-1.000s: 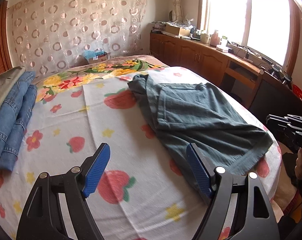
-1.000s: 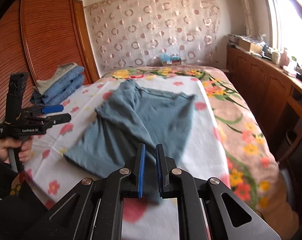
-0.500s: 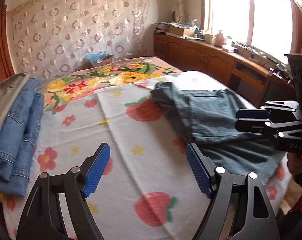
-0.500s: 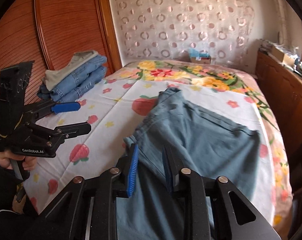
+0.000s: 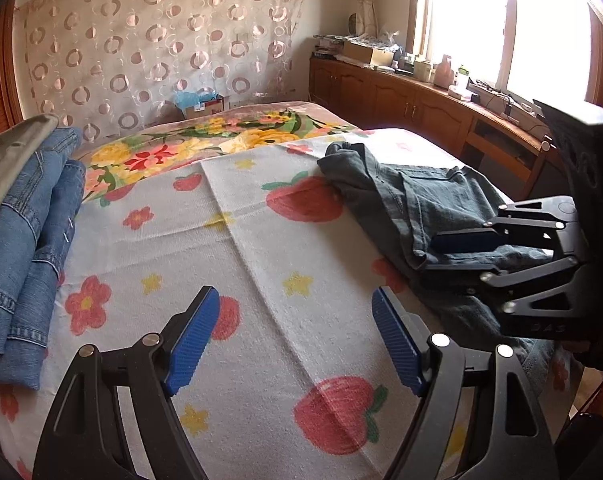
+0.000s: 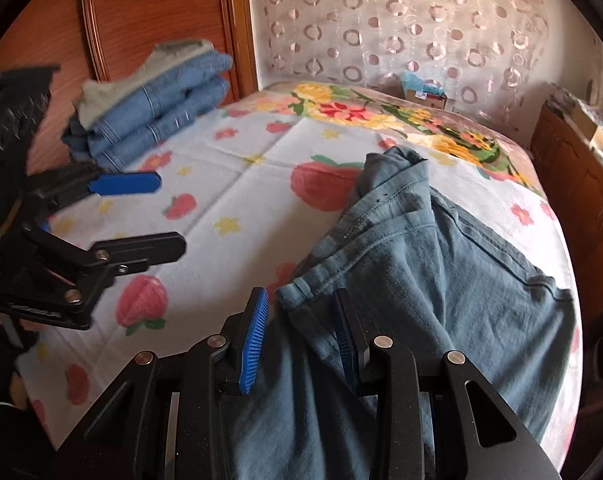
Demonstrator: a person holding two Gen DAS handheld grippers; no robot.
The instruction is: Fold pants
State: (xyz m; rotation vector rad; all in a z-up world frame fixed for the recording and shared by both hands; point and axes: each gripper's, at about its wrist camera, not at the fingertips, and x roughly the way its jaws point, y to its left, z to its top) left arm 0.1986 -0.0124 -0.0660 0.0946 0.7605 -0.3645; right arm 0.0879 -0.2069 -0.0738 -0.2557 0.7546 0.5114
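1. Crumpled grey-green cotton pants [image 6: 441, 280] are lying at right of frame on the strawberry-print white bedspread [image 5: 261, 280].
2. Right gripper [image 6: 301, 336] is sitting released, blue pads straddling the pants' hem.
3. Left gripper [image 5: 295, 336] is hovering spread wide, grasping nothing.
4. Folded blue jeans [image 5: 25, 232] are sitting at left.

One pair of teal pants [image 6: 441, 288], two hand-held grippers, one stack of folded jeans [image 6: 161, 112]
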